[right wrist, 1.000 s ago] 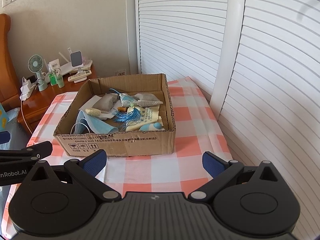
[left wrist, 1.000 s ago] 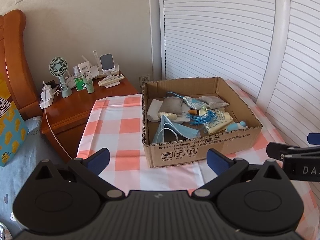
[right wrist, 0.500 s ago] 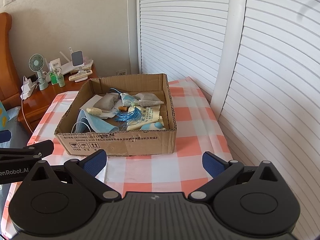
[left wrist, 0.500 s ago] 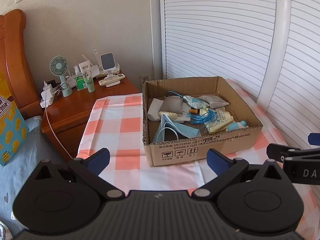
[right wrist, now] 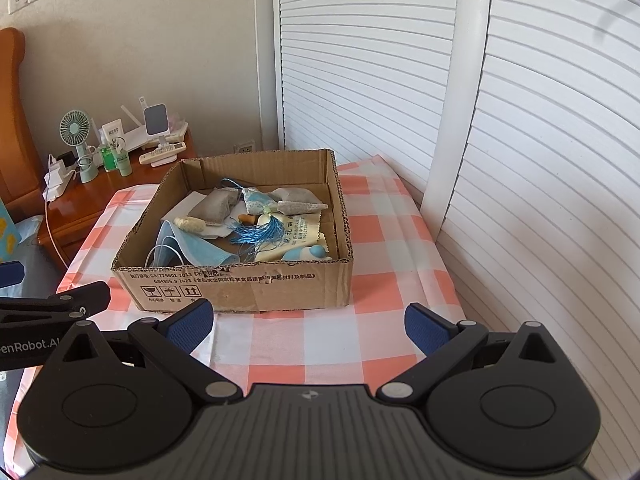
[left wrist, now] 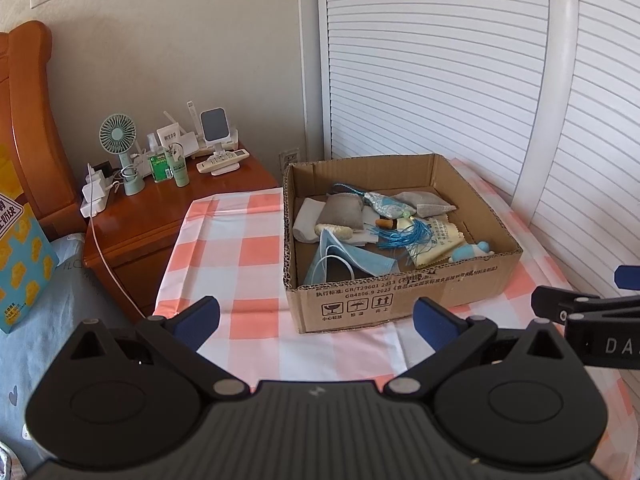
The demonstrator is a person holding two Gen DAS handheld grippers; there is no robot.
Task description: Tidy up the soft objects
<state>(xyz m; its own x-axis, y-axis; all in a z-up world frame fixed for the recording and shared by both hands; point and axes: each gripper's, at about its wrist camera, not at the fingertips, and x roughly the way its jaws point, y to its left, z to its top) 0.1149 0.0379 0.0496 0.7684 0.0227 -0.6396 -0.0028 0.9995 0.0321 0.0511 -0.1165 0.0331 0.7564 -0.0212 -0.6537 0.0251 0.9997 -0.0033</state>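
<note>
Soft objects all sit inside the cardboard box (left wrist: 400, 292) on the checked tabletop (left wrist: 248, 248): blue face mask (left wrist: 352, 258) at the near-left, grey pouch (left wrist: 344, 211) and white folded cloth (left wrist: 306, 218) behind it, patterned sachet (left wrist: 384, 204) with blue tassel (left wrist: 404, 234) mid-box, second grey pouch (left wrist: 426, 204) at the back, yellow printed cloth (left wrist: 440, 240) and small blue plush toy (left wrist: 472, 251) at the near-right. Nothing soft lies loose on the cloth outside the box.

Left tool (left wrist: 316, 320) hovers short of the box's front wall, fingers spread wide, nothing between them. Right tool (right wrist: 308, 324) sits the same way, released and empty, just beside the left one; each shows at the edge of the other's view.

Step in hand: can't pin it. Scene fits either items piled in the box waiting to be sorted out, or everything already gathered into the box and both tools backed off. Pile looks jumbled, overlapping, not lined up.

If a grab comes, reaching over the front wall is needed; the mask's ear loops and the tassel's strands could snag neighbours, so pinch one item's body cleanly.

Nightstand (left wrist: 160, 216) clutter with fan (left wrist: 118, 138) is off to the left, well apart.
</note>
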